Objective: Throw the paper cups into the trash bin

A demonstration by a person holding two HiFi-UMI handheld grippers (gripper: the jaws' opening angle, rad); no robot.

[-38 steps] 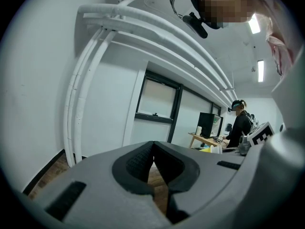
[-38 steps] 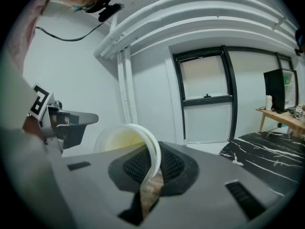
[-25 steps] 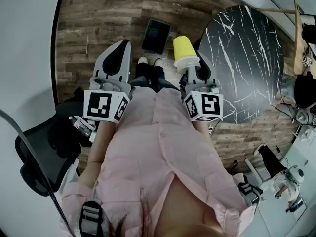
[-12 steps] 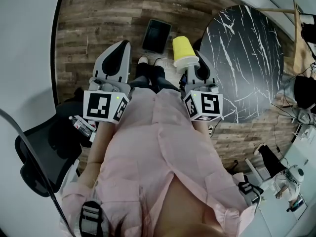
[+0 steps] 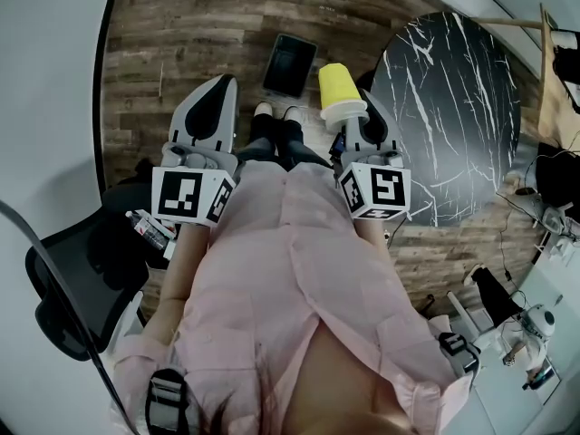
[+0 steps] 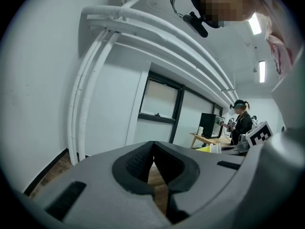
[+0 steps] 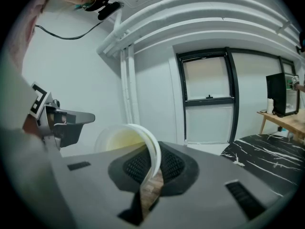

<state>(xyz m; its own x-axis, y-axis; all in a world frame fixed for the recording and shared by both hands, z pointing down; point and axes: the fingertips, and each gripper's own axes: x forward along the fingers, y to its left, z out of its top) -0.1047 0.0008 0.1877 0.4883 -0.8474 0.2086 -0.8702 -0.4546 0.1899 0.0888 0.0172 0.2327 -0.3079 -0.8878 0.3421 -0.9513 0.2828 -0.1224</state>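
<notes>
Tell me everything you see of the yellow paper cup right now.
The paper cup has a yellow wall and a white rolled rim, pale inside. It looks empty. The right gripper is shut on its rim, one jaw inside, one outside. It sticks out base forward, above the wood floor, touching nothing else.

Head view:
- Floor (image 5: pixel 181 25): grey-brown wood planks across the top of the frame.
- Plain white wall (image 5: pixel 45 107) down the left edge.
- Round black table (image 5: pixel 453 107) with white marble veining, upper right.
- Black office chair (image 5: pixel 68 288), lower left, close to the wall.

Left gripper view:
- White pipes (image 6: pixel 78 104) climb the wall at left, bend, then run along the ceiling toward the upper right.
- Dark-framed window (image 6: pixel 159 104) at centre, pale panes.
- Lit strip lights (image 6: pixel 261 71) on the ceiling, upper right.
- Wooden desk (image 6: pixel 202 138) at right of centre, with a dark box (image 6: pixel 208 125) on it.

Right gripper view:
- Tall glazed panel (image 7: pixel 208 99) in a black frame at centre.
- The marbled tabletop fills the lower right.
</notes>
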